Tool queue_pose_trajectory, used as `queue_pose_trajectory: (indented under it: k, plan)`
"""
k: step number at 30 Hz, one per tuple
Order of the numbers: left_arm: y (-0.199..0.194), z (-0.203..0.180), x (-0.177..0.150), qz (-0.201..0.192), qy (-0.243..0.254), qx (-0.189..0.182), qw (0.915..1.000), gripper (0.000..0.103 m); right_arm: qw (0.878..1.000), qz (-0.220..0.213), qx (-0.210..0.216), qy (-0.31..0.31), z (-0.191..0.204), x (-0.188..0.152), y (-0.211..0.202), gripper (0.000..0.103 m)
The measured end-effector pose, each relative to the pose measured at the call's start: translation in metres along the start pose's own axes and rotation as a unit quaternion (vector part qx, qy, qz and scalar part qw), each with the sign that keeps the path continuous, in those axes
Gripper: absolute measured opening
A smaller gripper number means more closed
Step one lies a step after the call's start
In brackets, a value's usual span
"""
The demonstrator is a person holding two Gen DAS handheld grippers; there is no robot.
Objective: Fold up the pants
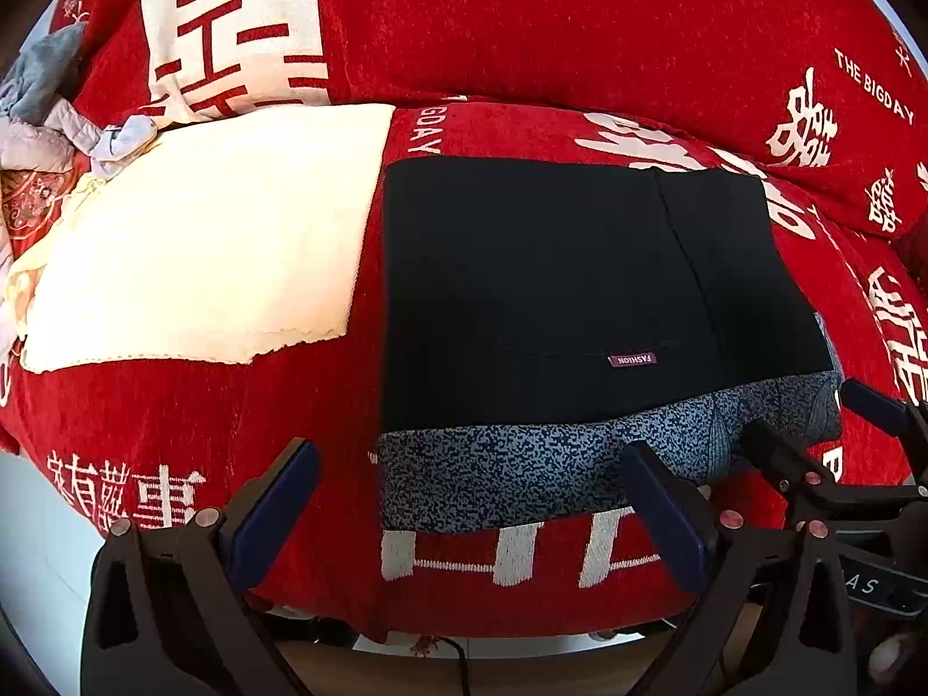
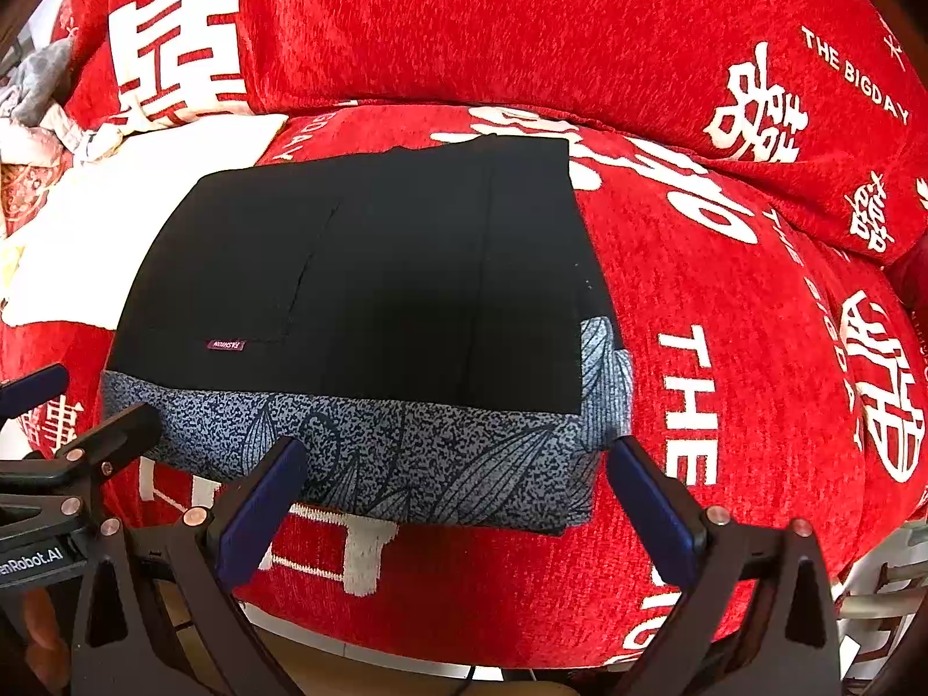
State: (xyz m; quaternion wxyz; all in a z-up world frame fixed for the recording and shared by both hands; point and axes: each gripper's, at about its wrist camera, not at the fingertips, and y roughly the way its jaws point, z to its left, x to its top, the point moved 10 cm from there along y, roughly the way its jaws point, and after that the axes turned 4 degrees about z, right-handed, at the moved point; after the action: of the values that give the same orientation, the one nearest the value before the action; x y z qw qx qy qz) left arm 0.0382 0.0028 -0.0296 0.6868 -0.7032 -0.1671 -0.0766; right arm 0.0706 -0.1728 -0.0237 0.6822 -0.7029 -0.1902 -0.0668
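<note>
The black pants (image 1: 551, 290) lie folded into a flat rectangle on the red sofa seat, with a small purple label on top. They rest on a blue-speckled patterned cloth (image 1: 522, 475) that sticks out at the near edge. The same pants (image 2: 371, 272) and patterned cloth (image 2: 406, 464) show in the right wrist view. My left gripper (image 1: 470, 499) is open and empty, just short of the cloth's near left edge. My right gripper (image 2: 452, 493) is open and empty at the cloth's near right edge; it also shows in the left wrist view (image 1: 823, 423).
A cream towel (image 1: 209, 243) lies on the seat left of the pants. Grey and pale clothes (image 1: 52, 110) are piled at the far left. Red cushions with white characters (image 1: 522, 17) form the sofa back. The seat's front edge (image 1: 464, 620) is right below the grippers.
</note>
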Motion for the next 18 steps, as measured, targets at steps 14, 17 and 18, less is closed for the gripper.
queue_pose_trajectory:
  k: [14,17,18]
  plan:
    - [0.0029,0.0055,-0.0037,0.002,-0.018,-0.002,0.9998,0.103,1.0,0.009,0.003,-0.003,0.0036,-0.0031,0.0024,0.103]
    - [0.0036,0.0069,-0.0056,0.008,-0.024,-0.007,0.9997,0.103,1.0,0.009,0.003,-0.002,0.0034,-0.0033,0.0022,0.103]
    - [0.0043,0.0071,-0.0061,0.012,-0.025,-0.009,0.9996,0.103,1.0,0.01,0.003,-0.002,0.0033,-0.0036,0.0019,0.103]
